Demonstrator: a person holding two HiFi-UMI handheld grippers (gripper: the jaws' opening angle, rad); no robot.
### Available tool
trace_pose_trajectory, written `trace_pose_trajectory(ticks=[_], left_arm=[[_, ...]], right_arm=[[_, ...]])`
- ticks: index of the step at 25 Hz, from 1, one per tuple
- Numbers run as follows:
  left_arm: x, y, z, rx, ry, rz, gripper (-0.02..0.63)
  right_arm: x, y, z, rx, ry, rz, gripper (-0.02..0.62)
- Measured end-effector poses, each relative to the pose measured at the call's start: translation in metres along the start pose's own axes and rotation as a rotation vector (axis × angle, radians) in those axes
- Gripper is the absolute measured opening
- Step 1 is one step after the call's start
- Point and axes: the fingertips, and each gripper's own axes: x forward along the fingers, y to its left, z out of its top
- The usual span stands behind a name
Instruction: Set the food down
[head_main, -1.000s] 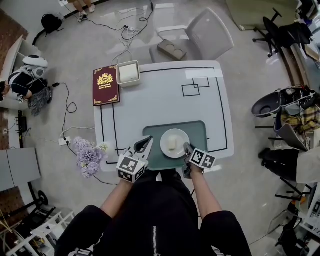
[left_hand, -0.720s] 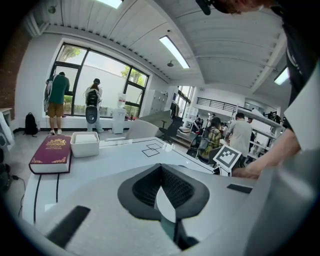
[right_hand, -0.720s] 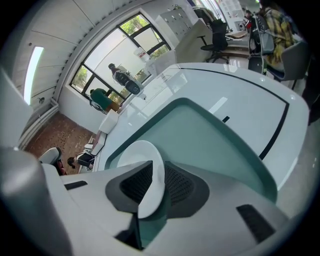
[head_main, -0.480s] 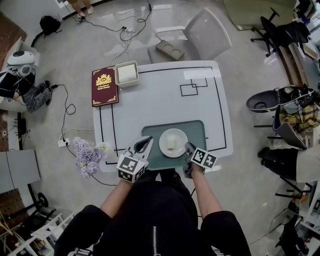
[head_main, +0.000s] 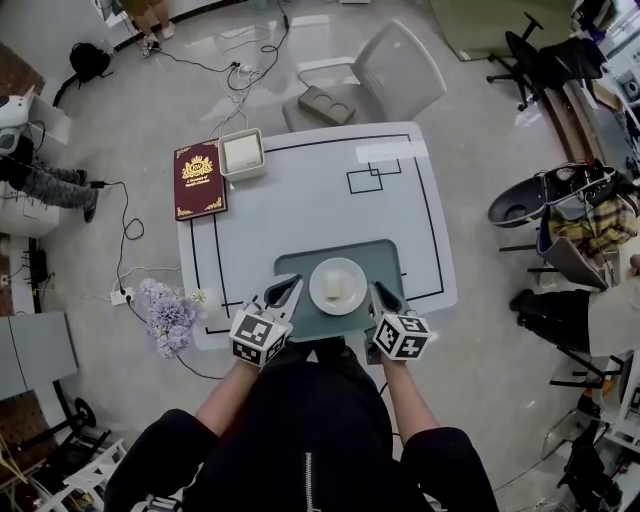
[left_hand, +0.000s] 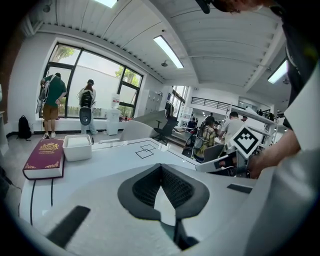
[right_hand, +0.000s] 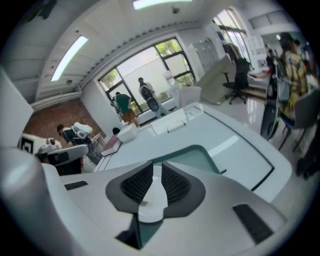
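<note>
A white plate (head_main: 338, 286) with a pale block of food (head_main: 336, 288) is over the green mat (head_main: 385, 262) at the near edge of the white table (head_main: 320, 195). My left gripper (head_main: 292, 290) is at the plate's left rim and my right gripper (head_main: 377, 293) is at its right rim. In the left gripper view the pads (left_hand: 142, 187) are closed on a white wedge of the plate (left_hand: 164, 205). In the right gripper view the pads (right_hand: 175, 184) pinch the plate rim (right_hand: 152, 202). Whether the plate rests on the mat or hangs just above it does not show.
A maroon book (head_main: 199, 180) and a white box (head_main: 243, 154) lie at the table's far left corner. Purple flowers (head_main: 168, 315) stand beside the near left corner. A grey chair (head_main: 395, 70) is beyond the far edge. Cables run over the floor.
The head camera has shifted, so the whole scene sits a little to the left. The plate keeps its place over the mat. The right gripper's cube is slightly nearer to me.
</note>
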Motion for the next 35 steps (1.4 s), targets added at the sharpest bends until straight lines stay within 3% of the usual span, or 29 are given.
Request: trace_pose_trajectory(ticks=[3,7,15,35], left_arm=[[0.001,-0.005,0.003,0.017,-0.001,-0.016,0.006],[0.002,-0.016,0.008,0.077,0.008,-0.038,0.006],[0.000,-0.029,0.013,0.099,0.009,-0.073,0.006],[-0.005,-0.025,0.013,0.089,0.000,-0.062,0.006]], right_arm=[[-0.025,0.028,0.024,-0.210,-0.094,0.003,0.053],[-0.056,0.055,0.050,-0.322,-0.184,0.023,0.041],[-0.093,0.072,0.081,-0.371,-0.248,0.037,0.011],[-0.087,0.072,0.065,-0.342,-0.191,0.046,0.009]])
